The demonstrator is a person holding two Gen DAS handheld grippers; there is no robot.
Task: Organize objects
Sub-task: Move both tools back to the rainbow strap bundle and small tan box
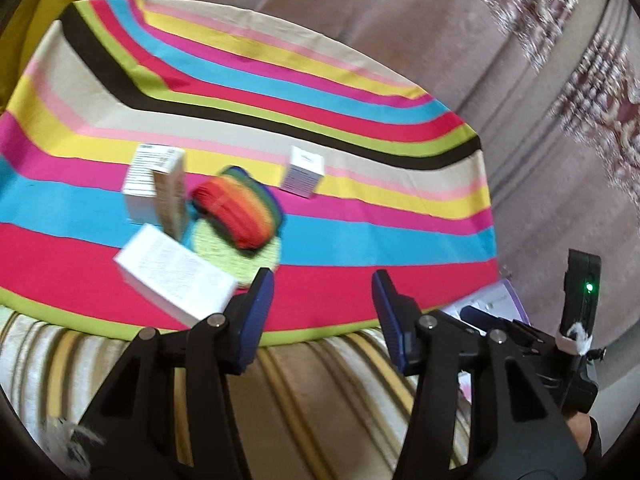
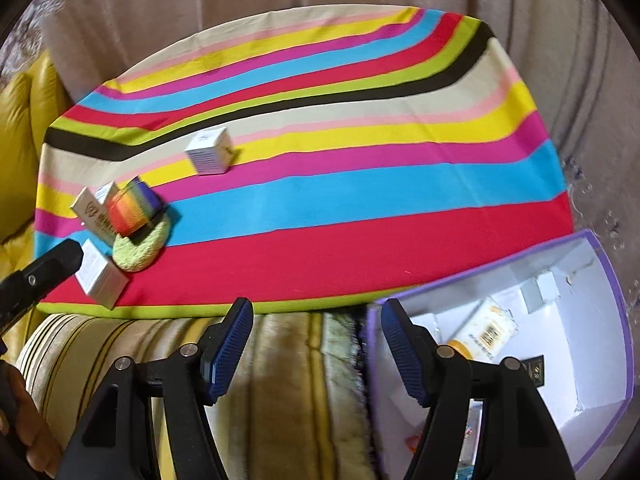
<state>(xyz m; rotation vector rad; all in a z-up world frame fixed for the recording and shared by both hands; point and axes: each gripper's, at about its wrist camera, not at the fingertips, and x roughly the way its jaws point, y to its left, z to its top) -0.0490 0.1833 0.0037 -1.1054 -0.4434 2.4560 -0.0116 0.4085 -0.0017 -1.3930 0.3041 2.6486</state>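
Observation:
On the striped cloth (image 1: pixel 360 248) lie a rainbow-coloured roll (image 1: pixel 236 212) on a green round pad (image 1: pixel 236 256), a white flat box (image 1: pixel 172 276), an upright white and tan box (image 1: pixel 160 188) and a small white cube box (image 1: pixel 304 172). My left gripper (image 1: pixel 322 288) is open and empty above the cloth's near edge. My right gripper (image 2: pixel 316 320) is open and empty, over the rim of a purple-edged white box (image 2: pixel 612 320) that holds an orange-capped bottle (image 2: pixel 484 332). The same items show at the left of the right wrist view: roll (image 2: pixel 132 204), cube box (image 2: pixel 210 150).
The cloth covers a table standing before a beige striped cushion (image 2: pixel 280 380). A yellow leather seat (image 2: pixel 20 120) is on the left. A patterned carpet (image 1: pixel 560 80) lies beyond. The left gripper's arm (image 2: pixel 36 276) enters the right wrist view at left.

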